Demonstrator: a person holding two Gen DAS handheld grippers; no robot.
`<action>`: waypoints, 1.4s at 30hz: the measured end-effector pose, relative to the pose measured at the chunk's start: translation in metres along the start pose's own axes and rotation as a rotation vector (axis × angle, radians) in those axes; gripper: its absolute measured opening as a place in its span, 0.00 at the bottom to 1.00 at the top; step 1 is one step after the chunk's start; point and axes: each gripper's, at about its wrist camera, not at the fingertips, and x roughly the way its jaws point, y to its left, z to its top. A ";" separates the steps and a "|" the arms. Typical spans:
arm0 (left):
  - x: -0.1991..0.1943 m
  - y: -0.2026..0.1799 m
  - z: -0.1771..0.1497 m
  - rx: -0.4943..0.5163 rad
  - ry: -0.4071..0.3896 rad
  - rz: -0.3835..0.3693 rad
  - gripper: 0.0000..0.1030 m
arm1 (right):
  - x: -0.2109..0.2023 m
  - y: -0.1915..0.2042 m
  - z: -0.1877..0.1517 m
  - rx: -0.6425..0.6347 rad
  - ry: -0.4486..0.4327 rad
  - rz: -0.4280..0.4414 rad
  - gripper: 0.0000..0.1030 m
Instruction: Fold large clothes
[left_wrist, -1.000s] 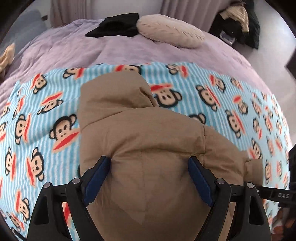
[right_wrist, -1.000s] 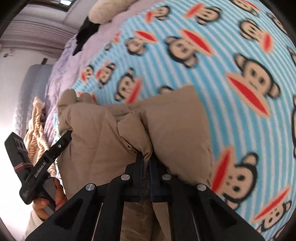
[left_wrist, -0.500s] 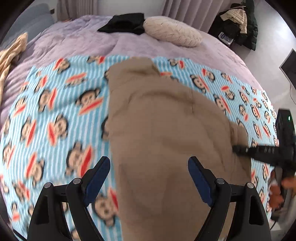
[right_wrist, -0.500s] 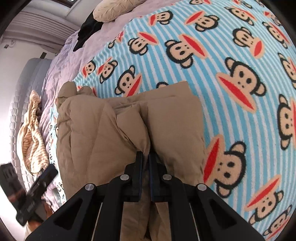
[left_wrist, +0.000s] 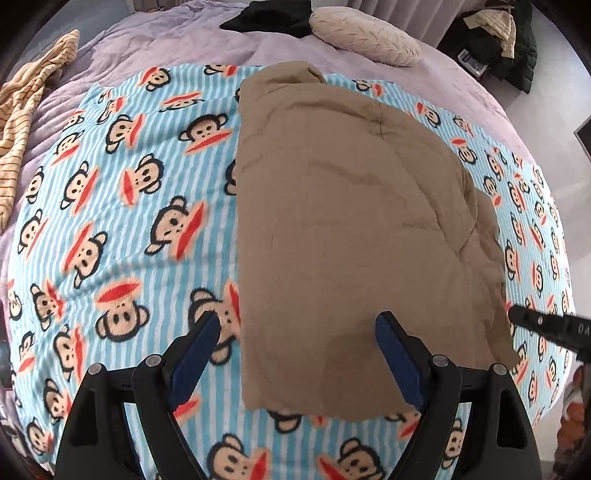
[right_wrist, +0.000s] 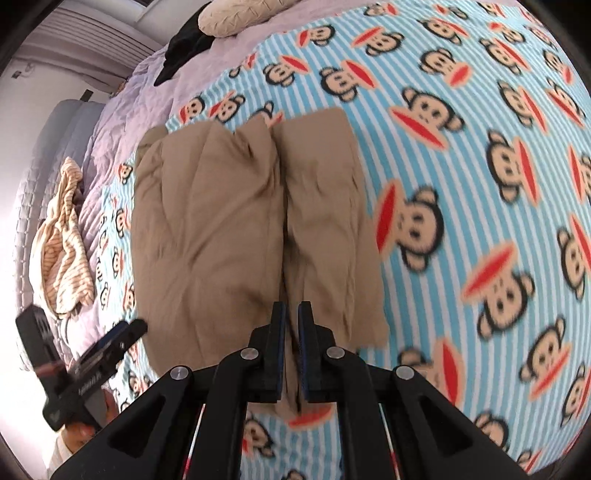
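Bedroom scene: lavender bedspread (left_wrist: 155, 40) with a fleecy blue-striped monkey-print blanket (left_wrist: 110, 206) laid over it as your folding surface, soft and slightly fuzzy. Your task item, the tan padded garment (left_wrist: 351, 221), lies folded into a thick rectangle in the middle of that blanket, matte fabric, puffy, with shallow creases and a hood-like lump at the far end. In the right wrist view the same tan padded garment (right_wrist: 229, 229) shows a deep crease running lengthwise between two puffy halves, likely where the sides were brought together. Your left gripper (left_wrist: 295, 343) hangs above the near edge with jaws wide, nothing pinched, blue pads clear of the cloth. Your right gripper (right_wrist: 291, 321) has jaws nearly closed with a thin slit between the pads, lined up over that crease; I cannot tell whether cloth is caught in it. Off to the side: cream textured pillow (left_wrist: 365, 37), black clothing (left_wrist: 269, 16), striped beige garment (left_wrist: 33, 92), all well apart from the fold.
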 end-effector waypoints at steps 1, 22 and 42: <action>-0.003 -0.001 -0.001 0.003 0.000 0.000 0.84 | 0.000 0.000 -0.005 0.004 0.007 -0.001 0.07; -0.060 -0.028 -0.057 0.016 -0.034 0.053 0.84 | -0.032 0.001 -0.059 -0.021 0.011 0.024 0.08; -0.135 -0.064 -0.141 0.004 -0.124 0.124 0.99 | -0.087 -0.001 -0.125 -0.133 -0.013 0.004 0.08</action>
